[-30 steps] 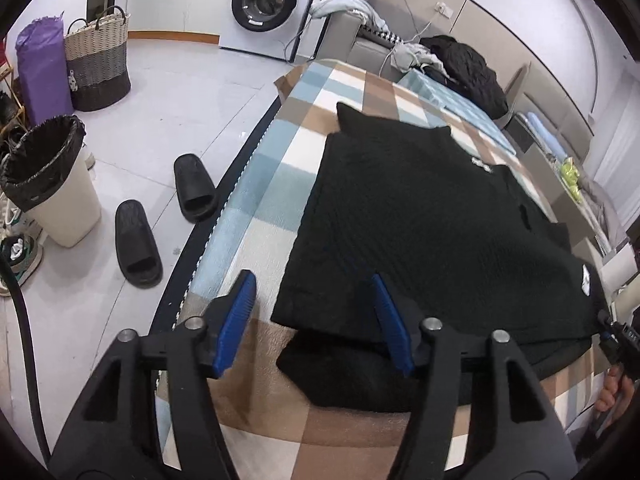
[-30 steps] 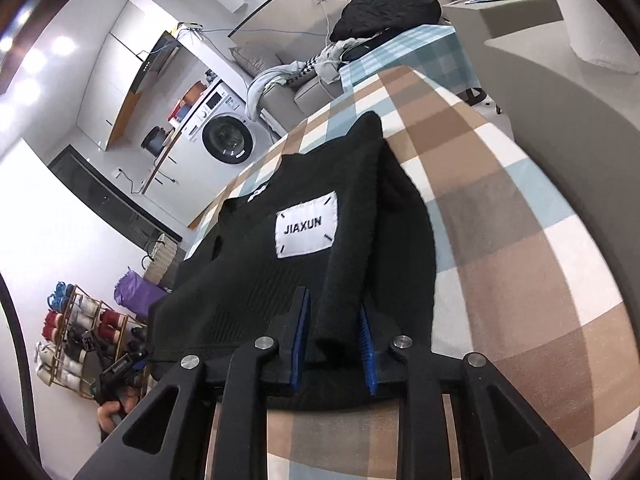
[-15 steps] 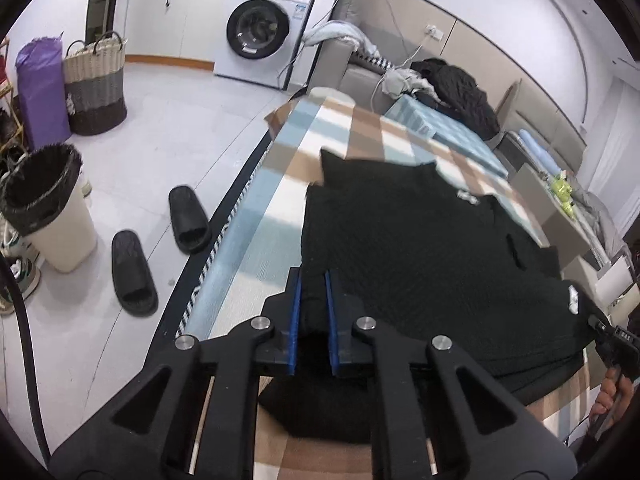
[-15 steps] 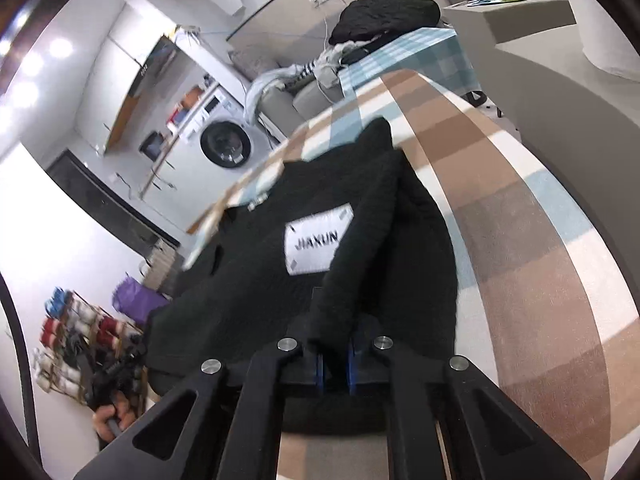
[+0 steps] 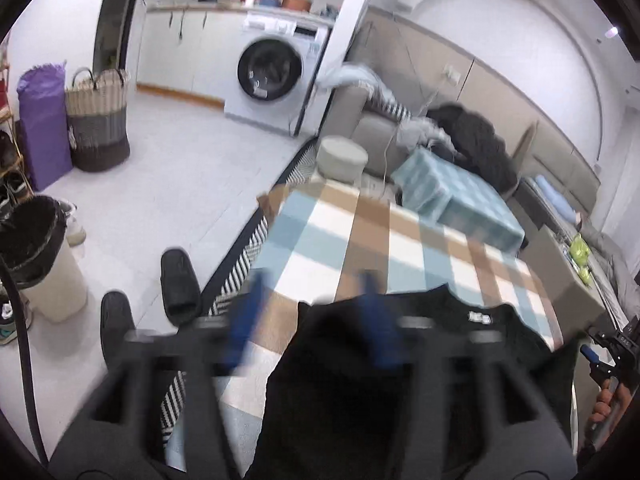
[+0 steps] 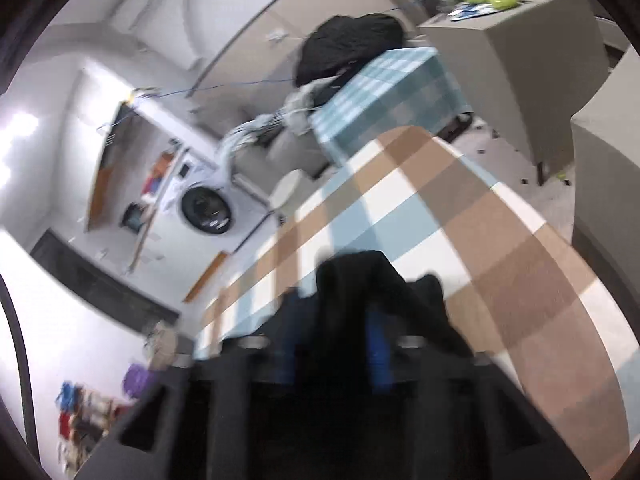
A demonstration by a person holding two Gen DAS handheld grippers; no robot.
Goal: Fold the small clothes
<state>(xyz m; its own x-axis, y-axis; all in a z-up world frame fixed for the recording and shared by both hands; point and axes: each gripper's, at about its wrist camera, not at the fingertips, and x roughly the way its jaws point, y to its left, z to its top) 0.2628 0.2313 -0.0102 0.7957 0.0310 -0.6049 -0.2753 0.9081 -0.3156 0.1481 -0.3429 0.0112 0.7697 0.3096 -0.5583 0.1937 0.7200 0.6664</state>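
The black knitted garment [image 5: 400, 360] lies on the checked table [image 5: 360, 240] and fills the low part of the left wrist view. My left gripper [image 5: 312, 320] is blurred; its blue fingers [image 5: 244, 320] stand wide apart, the right one over the garment's near edge. In the right wrist view the garment [image 6: 356, 276] rises between the blue fingers [image 6: 378, 352] of my right gripper [image 6: 332, 344], which stand apart with cloth between them. The right gripper also shows at the right edge of the left wrist view [image 5: 600, 360].
A washing machine [image 5: 272, 76], woven basket [image 5: 98, 120], purple bag [image 5: 42, 124], lined bin [image 5: 36, 252] and two black slippers [image 5: 180, 280] are on the floor left. A sofa with dark clothes [image 5: 476, 140] stands behind the table. A grey cabinet [image 6: 520, 60] is right.
Both grippers swung up and forward along the table, carrying the garment's near edge over itself. The left jaws went from shut to wide apart. The right jaws look wider than half a second ago.
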